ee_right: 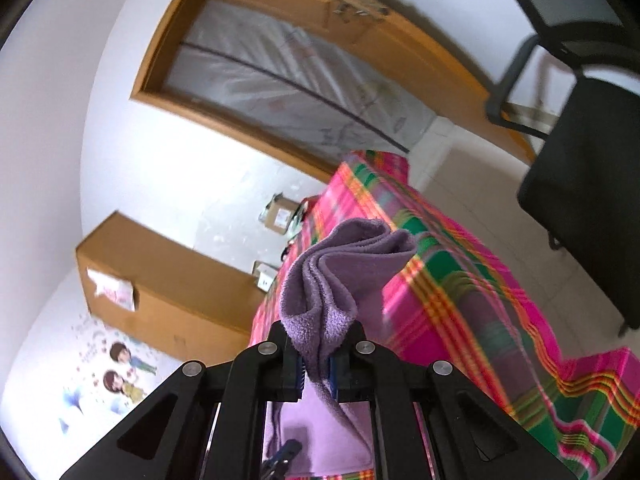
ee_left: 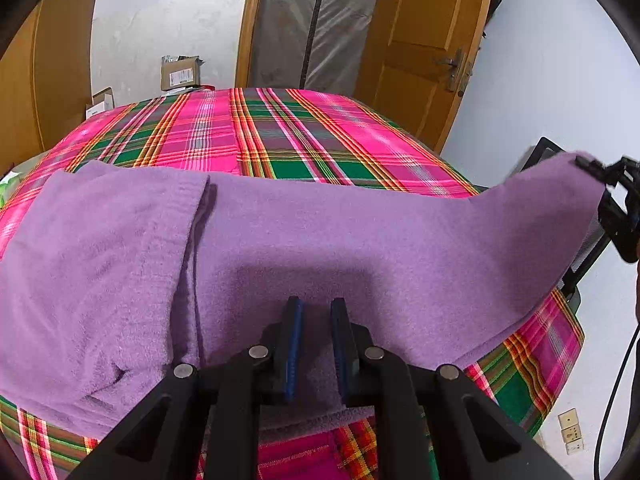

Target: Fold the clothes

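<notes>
A purple knit sweater [ee_left: 320,232] lies spread across the table's pink and green plaid cloth [ee_left: 280,132]. One part of it is folded over at the left. My left gripper [ee_left: 316,302] rests low at the sweater's near hem, its jaws narrow with purple knit pinched between them. At the right edge, my right gripper [ee_left: 592,168] holds the sweater's right end lifted off the table. In the right wrist view, that gripper [ee_right: 318,334] is shut on a bunched fold of the sweater [ee_right: 340,264], tilted sideways above the plaid cloth [ee_right: 460,280].
Cardboard boxes [ee_left: 180,74] stand beyond the table's far left edge. A wooden door [ee_left: 420,52] and a plastic-covered doorway are behind. A black chair [ee_right: 592,184] stands close to the table's right side. A wooden cabinet [ee_right: 168,280] is against the wall.
</notes>
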`<state>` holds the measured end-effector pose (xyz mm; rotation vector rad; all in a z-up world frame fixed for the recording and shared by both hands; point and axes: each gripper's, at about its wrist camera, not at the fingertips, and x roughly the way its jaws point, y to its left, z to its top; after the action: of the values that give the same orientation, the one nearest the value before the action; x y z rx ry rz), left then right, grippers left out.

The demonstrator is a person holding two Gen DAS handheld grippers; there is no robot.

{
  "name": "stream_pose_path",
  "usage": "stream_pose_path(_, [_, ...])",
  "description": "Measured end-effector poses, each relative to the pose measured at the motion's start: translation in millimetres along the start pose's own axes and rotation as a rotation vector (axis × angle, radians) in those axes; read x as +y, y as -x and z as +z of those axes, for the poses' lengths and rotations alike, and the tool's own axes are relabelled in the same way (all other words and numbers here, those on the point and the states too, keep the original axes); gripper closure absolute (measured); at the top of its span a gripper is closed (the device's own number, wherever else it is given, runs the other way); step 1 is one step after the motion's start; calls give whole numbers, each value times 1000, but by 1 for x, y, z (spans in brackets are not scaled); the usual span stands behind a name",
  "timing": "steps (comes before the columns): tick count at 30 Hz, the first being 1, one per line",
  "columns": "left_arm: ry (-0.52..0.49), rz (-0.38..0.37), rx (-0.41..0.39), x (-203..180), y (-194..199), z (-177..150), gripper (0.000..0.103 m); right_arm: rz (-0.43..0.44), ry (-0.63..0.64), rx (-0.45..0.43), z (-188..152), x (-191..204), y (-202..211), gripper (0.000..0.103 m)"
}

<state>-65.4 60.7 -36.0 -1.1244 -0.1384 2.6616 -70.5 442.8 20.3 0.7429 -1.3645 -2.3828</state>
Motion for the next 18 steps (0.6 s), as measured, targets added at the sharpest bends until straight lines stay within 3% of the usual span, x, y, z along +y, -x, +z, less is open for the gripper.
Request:
stream_pose_path(5, [4,-3,-7,0,4,-2,89,7,85,37,-3,40,-9,94])
stream_pose_path(10, [21,-53,-15,0,14,-9,89,21,181,88,-11,81,-26,93])
stream_pose_path(18, [49,-37,-88,9,48,-6,89,38,318,214,-54,122,-74,92])
